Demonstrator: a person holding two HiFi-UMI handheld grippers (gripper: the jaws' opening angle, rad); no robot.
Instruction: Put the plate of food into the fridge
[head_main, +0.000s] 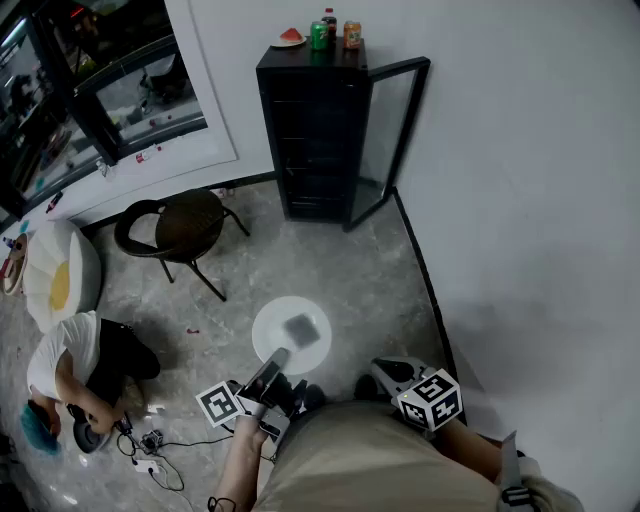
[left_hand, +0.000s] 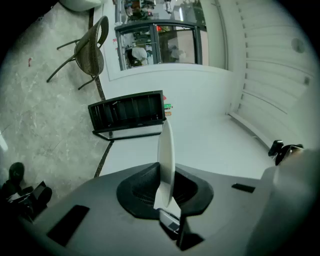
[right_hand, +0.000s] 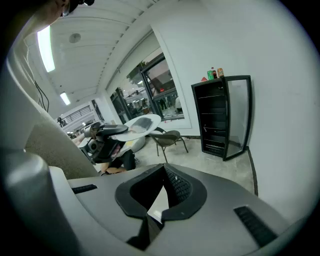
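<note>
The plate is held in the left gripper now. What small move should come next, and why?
Probably carry the plate level toward the fridge: the left gripper clamps its rim, and the fridge door stands open some way ahead.

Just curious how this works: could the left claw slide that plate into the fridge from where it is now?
Probably not yet. The left claw grips the plate, but the fridge stands well across the floor. Its door is open and the chair sits aside, leaving the way free.
</note>
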